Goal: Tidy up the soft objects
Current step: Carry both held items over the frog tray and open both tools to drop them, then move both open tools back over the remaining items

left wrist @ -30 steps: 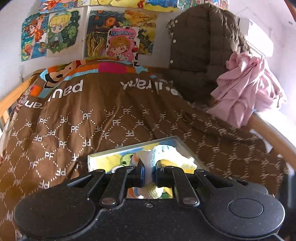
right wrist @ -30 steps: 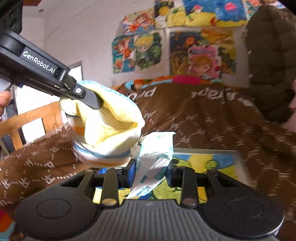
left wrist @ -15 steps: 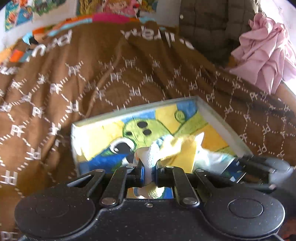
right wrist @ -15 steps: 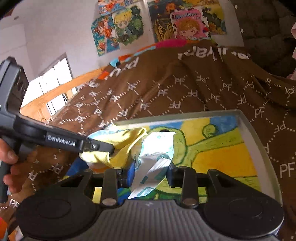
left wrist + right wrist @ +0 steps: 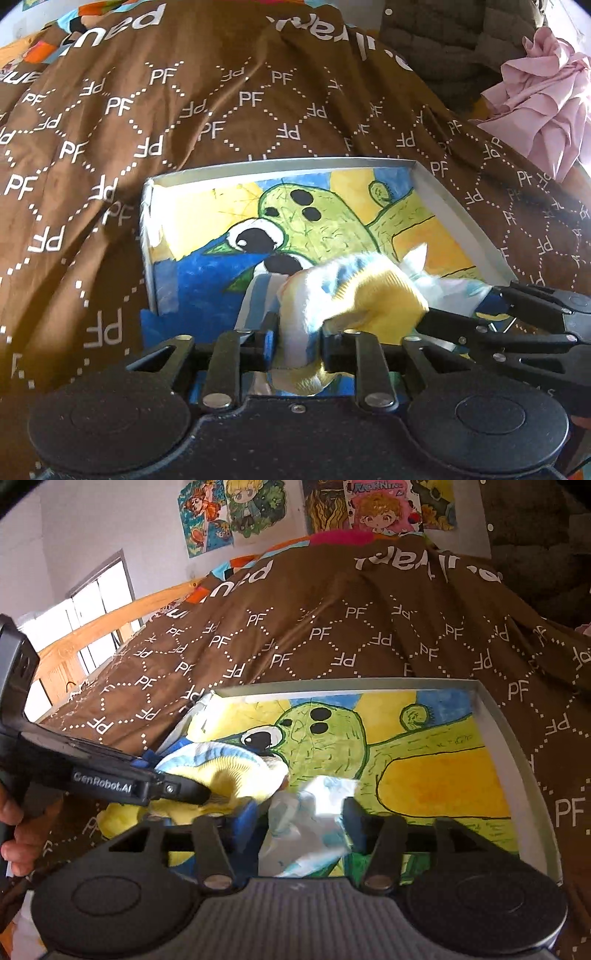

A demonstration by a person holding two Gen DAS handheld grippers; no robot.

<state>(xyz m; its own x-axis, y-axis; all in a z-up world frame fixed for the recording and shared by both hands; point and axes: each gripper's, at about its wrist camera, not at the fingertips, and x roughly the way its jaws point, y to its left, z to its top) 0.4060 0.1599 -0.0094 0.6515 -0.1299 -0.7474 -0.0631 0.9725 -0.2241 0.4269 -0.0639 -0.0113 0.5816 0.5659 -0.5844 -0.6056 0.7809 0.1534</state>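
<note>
Both my grippers have come down over the shallow tray [image 5: 461, 206] w/ the painted cactus floor, and both sets of jaws have just been opening. Left gripper [image 5: 297, 332]: jaws part-open, the yellow-and-blue sock [image 5: 369, 295] is still between them, bunched up; can't tell if the pads still press on it. Right gripper [image 5: 301, 816]: jaws well apart, the pale blue-white cloth [image 5: 314, 805] lies loose between them, not clamped.

Risks: sock may snag on a pad and lift back out when I pull away, since it's folded round the left finger. The two bundles touch at about 3 o'clock of my left view, so dragging one could shift the other. Sock sits near the tray's near-left corner, part of it may hang over the rim onto the brown bedspread [image 5: 221, 92].

Tray holds sock + cloth only, at its 6–7 o'clock end in the right view; rest is bare.
</note>
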